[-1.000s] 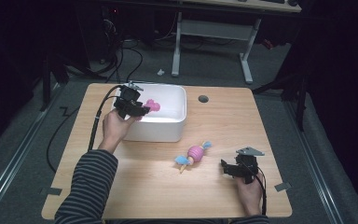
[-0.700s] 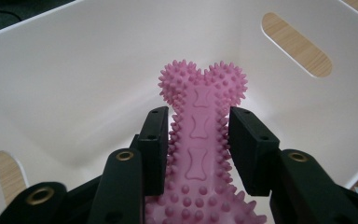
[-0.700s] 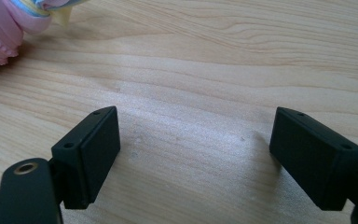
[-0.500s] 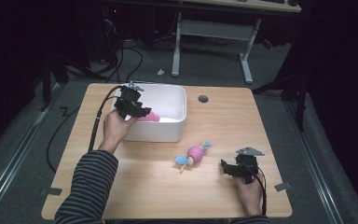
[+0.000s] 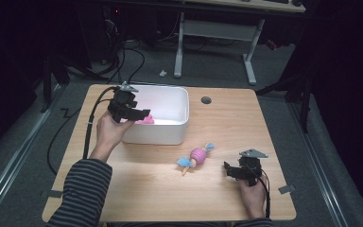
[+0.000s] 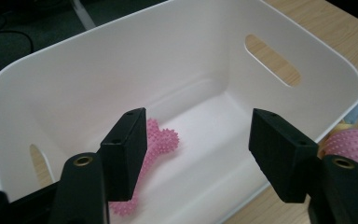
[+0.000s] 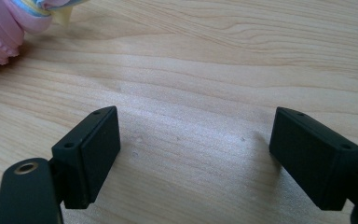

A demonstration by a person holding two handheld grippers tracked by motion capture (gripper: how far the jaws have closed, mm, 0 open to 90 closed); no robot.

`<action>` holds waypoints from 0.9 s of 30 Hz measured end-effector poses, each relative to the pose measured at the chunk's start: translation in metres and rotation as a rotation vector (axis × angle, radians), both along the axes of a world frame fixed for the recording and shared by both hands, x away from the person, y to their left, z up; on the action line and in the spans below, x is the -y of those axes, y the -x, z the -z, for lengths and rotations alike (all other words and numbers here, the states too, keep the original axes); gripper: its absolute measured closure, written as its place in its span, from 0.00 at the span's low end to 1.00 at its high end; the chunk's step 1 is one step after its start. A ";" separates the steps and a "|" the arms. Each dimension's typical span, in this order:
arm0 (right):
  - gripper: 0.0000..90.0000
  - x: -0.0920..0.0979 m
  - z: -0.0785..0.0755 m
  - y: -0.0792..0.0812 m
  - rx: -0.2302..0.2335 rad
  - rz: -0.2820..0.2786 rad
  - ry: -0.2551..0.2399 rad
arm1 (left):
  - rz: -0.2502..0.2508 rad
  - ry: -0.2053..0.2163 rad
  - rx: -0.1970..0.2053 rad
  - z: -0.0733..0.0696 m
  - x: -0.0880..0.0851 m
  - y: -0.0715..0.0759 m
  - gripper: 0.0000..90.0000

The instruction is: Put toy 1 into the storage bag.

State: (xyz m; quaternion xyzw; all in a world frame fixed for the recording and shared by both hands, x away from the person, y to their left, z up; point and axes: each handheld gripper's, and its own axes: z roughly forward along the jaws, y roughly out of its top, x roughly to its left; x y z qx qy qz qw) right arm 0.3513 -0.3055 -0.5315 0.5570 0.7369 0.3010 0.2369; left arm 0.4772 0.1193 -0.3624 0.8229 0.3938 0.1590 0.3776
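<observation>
Both tongs [image 6: 193, 154] [image 7: 205, 154] gape, left's just opening — 1 pink bone [image 6: 156, 144] in 1 tub [image 6: 121, 60].

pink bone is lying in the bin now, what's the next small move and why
Probably lift the left gripper clear of the bin: its jaws have just been opening with nothing between them, and the bone lies on the bin floor. The candy-shaped toy waits on the table by the open right gripper.
</observation>
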 end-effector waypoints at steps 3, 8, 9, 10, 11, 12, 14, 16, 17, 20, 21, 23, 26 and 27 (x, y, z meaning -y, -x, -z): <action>0.18 0.000 0.000 0.000 0.000 0.000 0.000 | -0.003 0.009 0.012 -0.003 -0.007 0.008 0.40; 0.18 0.000 0.000 0.000 0.000 0.000 0.000 | -0.005 0.026 0.017 -0.004 -0.017 0.017 0.37; 0.18 0.000 0.000 0.000 0.000 0.001 0.000 | -0.010 0.037 0.019 -0.004 -0.022 0.022 0.37; 0.18 0.000 0.000 0.000 0.000 0.001 0.000 | -0.010 0.037 0.019 -0.004 -0.022 0.022 0.37; 0.18 0.000 0.000 0.000 0.001 -0.001 0.001 | -0.015 0.046 0.027 -0.004 -0.028 0.027 0.37; 0.18 0.000 0.000 0.000 0.000 0.001 0.000 | -0.016 0.050 0.031 -0.004 -0.031 0.030 0.37; 0.18 0.000 0.000 0.000 0.000 0.001 0.000 | -0.021 0.067 0.039 -0.005 -0.036 0.035 0.37; 0.18 0.000 0.000 0.000 0.000 0.001 0.000 | -0.024 0.075 0.047 -0.005 -0.040 0.038 0.37; 0.18 0.000 0.000 0.000 0.000 0.001 0.000 | -0.025 0.082 0.051 -0.005 -0.042 0.040 0.38; 0.18 0.000 0.000 0.000 0.000 0.001 0.000 | -0.031 0.098 0.055 -0.003 -0.050 0.047 0.38; 0.18 0.000 0.000 0.000 0.000 0.001 0.000 | -0.033 0.088 0.054 -0.003 -0.052 0.049 0.38; 0.18 0.000 0.000 0.000 0.000 0.001 0.000 | -0.039 0.076 0.071 -0.002 -0.054 0.054 0.37; 0.18 0.000 0.000 0.000 0.000 0.002 0.000 | -0.045 0.088 0.085 0.001 -0.060 0.063 0.37; 0.18 0.000 0.000 0.000 0.000 0.002 0.000 | -0.054 0.099 0.086 0.002 -0.065 0.067 0.37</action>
